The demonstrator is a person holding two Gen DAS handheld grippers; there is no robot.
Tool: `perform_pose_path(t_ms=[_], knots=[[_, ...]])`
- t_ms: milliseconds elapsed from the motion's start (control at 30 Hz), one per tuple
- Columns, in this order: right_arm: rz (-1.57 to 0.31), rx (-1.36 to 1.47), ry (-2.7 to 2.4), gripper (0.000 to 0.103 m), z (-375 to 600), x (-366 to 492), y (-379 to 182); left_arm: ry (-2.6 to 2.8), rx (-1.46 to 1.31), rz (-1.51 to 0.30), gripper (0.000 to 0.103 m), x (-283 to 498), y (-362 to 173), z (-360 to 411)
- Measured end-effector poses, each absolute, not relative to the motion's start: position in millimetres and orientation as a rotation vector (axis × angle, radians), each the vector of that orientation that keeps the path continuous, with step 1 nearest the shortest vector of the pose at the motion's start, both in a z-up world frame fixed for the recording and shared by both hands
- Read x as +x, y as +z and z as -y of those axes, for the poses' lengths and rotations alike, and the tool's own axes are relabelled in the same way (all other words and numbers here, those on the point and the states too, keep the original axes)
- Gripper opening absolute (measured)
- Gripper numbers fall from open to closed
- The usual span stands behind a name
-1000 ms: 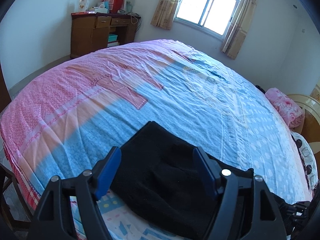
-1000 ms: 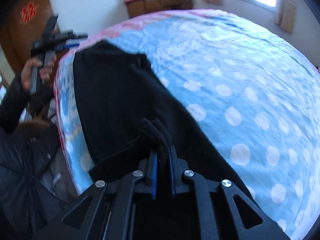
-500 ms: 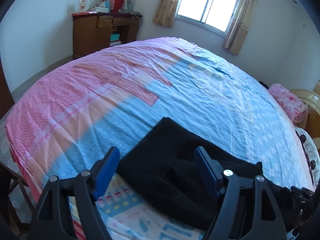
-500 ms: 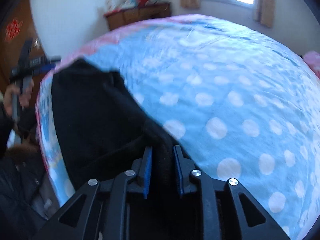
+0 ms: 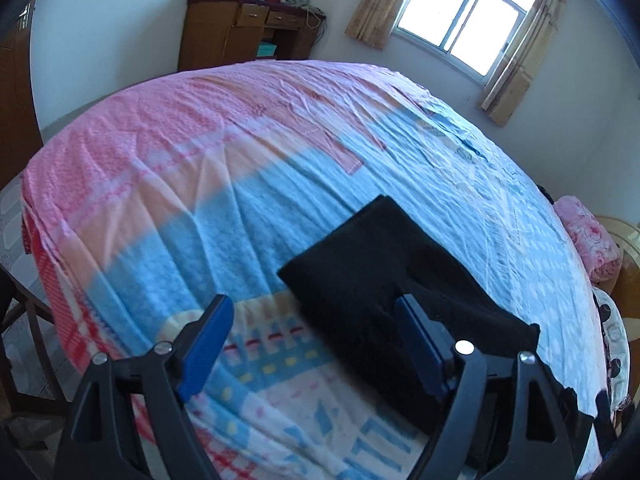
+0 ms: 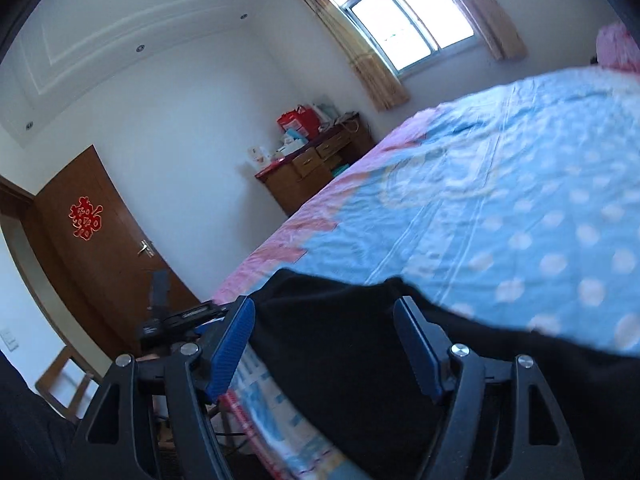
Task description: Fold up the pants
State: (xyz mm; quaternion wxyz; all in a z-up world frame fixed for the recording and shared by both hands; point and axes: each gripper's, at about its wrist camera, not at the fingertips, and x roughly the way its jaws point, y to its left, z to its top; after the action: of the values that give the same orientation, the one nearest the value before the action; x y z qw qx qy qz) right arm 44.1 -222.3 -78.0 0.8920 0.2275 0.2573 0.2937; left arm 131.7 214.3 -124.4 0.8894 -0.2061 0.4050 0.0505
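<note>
The black pants (image 5: 372, 280) lie folded flat near the front edge of the bed (image 5: 200, 184). My left gripper (image 5: 316, 320) is open and empty, hovering above the bed with its right finger over the pants' left part. In the right wrist view the pants (image 6: 344, 360) lie just below my right gripper (image 6: 324, 320), which is open and empty and tilted upward toward the room. The left gripper (image 6: 180, 316) shows at the left of that view, beyond the bed's edge.
The bed has a pink and blue sheet. A wooden dresser (image 5: 244, 36) with boxes on top stands by the far wall, a curtained window (image 5: 460, 28) beside it. A pink pillow (image 5: 588, 240) lies at the right. A brown door (image 6: 96, 248) is at the left.
My right gripper has let go of the pants, opened wide and tilted up. My left gripper has shifted left, so the pants now sit more to its right.
</note>
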Motion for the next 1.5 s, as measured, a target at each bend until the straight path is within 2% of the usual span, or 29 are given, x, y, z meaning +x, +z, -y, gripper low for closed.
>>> perform_pose_path(t_ms=[133,233,267,300,367,400,467,500,633,867,900,967,1000,1133,1367,1500], knots=[[-0.554,0.484,0.584,0.073,224,28,-82,0.097,-0.467,-0.800,0.088,145,-125,-210],[-0.535,0.521,0.515,0.073,241,6,-83,0.043,-0.565,-0.779,0.087,153,-126,-210],[-0.530,0.541,0.482,0.073,250,-1,-83,0.023,-0.608,-0.768,0.084,155,-127,-211],[-0.526,0.557,0.450,0.073,258,-9,-83,0.016,-0.639,-0.754,0.081,156,-129,-212],[-0.511,0.582,0.361,0.073,277,-25,-85,-0.012,-0.710,-0.745,0.063,158,-133,-214],[-0.512,0.575,0.303,0.073,285,-31,-86,-0.021,-0.739,-0.737,0.058,158,-135,-216],[-0.536,0.503,0.189,0.073,289,-47,-85,-0.051,-0.799,-0.732,0.033,159,-140,-220],[-0.547,0.466,0.168,0.073,287,-54,-86,-0.061,-0.814,-0.731,0.029,160,-141,-220],[-0.602,0.362,0.144,0.073,264,-59,-94,-0.061,-0.772,-0.722,0.029,161,-138,-212],[-0.678,-0.167,0.060,0.072,193,-47,-125,-0.028,-0.692,-0.730,0.029,166,-136,-203],[-0.698,-0.194,0.057,0.069,190,-43,-132,-0.020,-0.707,-0.740,0.029,167,-139,-206],[-0.730,-0.249,0.042,0.045,188,-37,-141,-0.032,-0.747,-0.738,0.030,166,-145,-212],[-0.741,-0.292,0.026,0.037,186,-36,-145,-0.038,-0.753,-0.738,0.030,165,-145,-213],[-0.766,-0.292,0.060,0.037,192,-37,-150,-0.038,-0.761,-0.740,0.039,163,-144,-215],[-0.769,-0.353,0.066,0.037,196,-43,-152,-0.066,-0.743,-0.738,0.074,168,-138,-208],[-0.752,-0.311,0.077,0.035,203,-39,-150,-0.070,-0.734,-0.742,0.076,171,-138,-205]])
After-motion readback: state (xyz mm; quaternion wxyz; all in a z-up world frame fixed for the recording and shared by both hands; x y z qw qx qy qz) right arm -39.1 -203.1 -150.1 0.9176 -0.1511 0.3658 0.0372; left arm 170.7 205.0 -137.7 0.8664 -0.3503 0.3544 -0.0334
